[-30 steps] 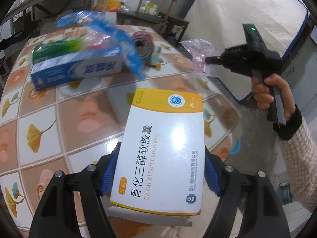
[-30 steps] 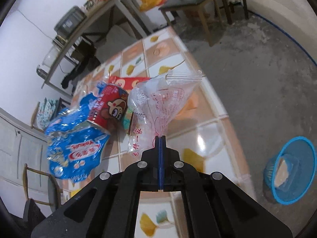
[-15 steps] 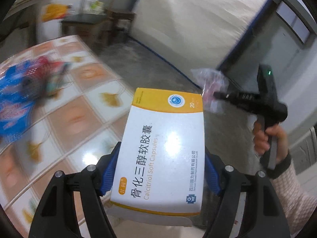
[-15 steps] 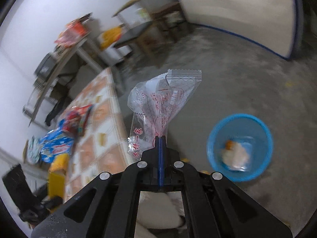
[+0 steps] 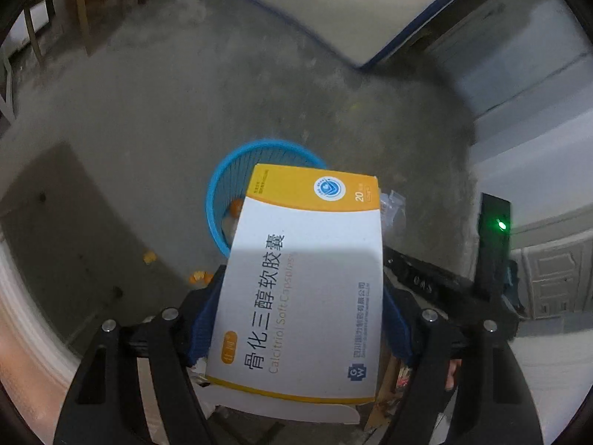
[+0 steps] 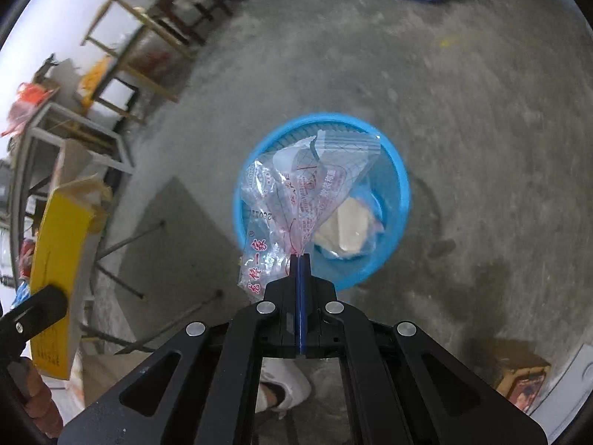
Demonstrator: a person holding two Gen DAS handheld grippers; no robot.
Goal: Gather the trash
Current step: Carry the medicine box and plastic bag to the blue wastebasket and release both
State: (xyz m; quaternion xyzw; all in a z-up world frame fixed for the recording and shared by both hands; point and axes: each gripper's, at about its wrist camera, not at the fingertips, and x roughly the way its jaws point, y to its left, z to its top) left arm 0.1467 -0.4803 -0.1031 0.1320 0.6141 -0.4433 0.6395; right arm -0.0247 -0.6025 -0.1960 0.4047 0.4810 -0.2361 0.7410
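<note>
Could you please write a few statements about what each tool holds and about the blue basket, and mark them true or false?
1. The left tool holds a white and yellow medicine box. True.
2. The right tool is open and empty. False: it is shut on a clear plastic bag.
3. The blue basket stands on the floor. True.
4. The basket is empty. False: pale trash already lies inside.

A blue basket point(image 6: 396, 200) stands on the grey concrete floor point(image 6: 481, 111).
</note>
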